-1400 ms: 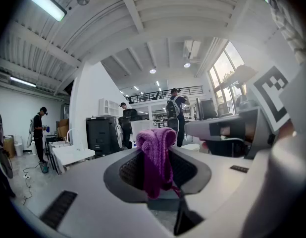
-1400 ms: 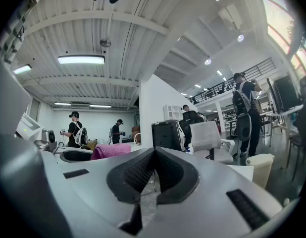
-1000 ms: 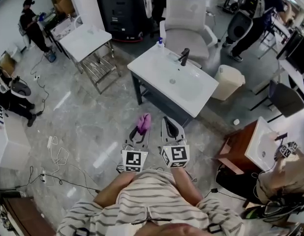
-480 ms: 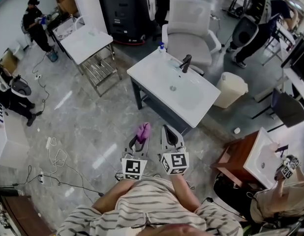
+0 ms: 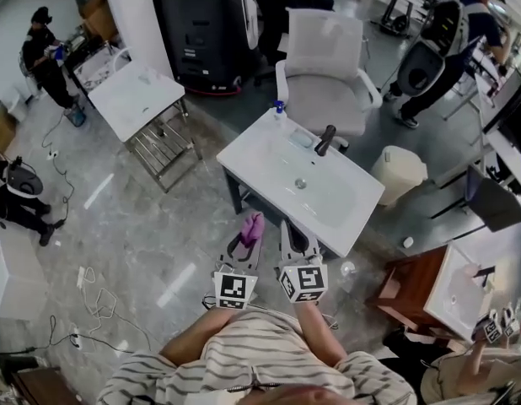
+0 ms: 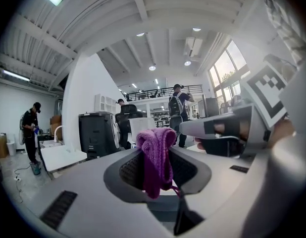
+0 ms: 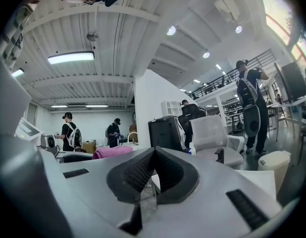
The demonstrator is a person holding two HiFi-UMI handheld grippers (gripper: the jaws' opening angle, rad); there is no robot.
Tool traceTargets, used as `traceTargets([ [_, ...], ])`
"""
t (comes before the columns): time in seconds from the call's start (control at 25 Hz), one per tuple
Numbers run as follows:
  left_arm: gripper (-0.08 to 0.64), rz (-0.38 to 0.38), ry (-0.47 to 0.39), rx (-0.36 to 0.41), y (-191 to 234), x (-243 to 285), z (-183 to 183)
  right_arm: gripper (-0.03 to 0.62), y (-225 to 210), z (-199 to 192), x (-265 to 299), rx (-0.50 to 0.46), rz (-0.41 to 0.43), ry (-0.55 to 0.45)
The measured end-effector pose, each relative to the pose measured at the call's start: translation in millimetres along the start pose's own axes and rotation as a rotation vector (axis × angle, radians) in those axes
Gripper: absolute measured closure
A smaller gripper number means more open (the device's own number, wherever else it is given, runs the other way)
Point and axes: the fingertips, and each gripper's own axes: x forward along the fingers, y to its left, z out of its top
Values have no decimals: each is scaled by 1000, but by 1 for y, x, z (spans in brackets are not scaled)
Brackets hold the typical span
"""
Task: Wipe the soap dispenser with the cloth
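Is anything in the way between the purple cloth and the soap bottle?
Only the sink top: the dispenser stands at its far corner, the cloth short of its near edge. The tap is off to the right.

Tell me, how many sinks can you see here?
2 for sure: one sink in the middle, with a black tap; another sink on the wooden cabinet, lower right. The white top at upper left may be a third.

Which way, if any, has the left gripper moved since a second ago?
Yes: the left gripper, clamping the purple cloth, has advanced toward the white sink; the gap narrowed.
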Motion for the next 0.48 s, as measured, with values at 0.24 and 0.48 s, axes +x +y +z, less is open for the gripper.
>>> traceTargets([
  [0.24, 445, -78, -18, 13, 73, 54, 12, 597, 1, 14, 88, 0, -71, -6],
  [0.48, 445, -126, -17, -2, 123, 88, 12, 597, 4, 26, 143, 5, -124, -7],
])
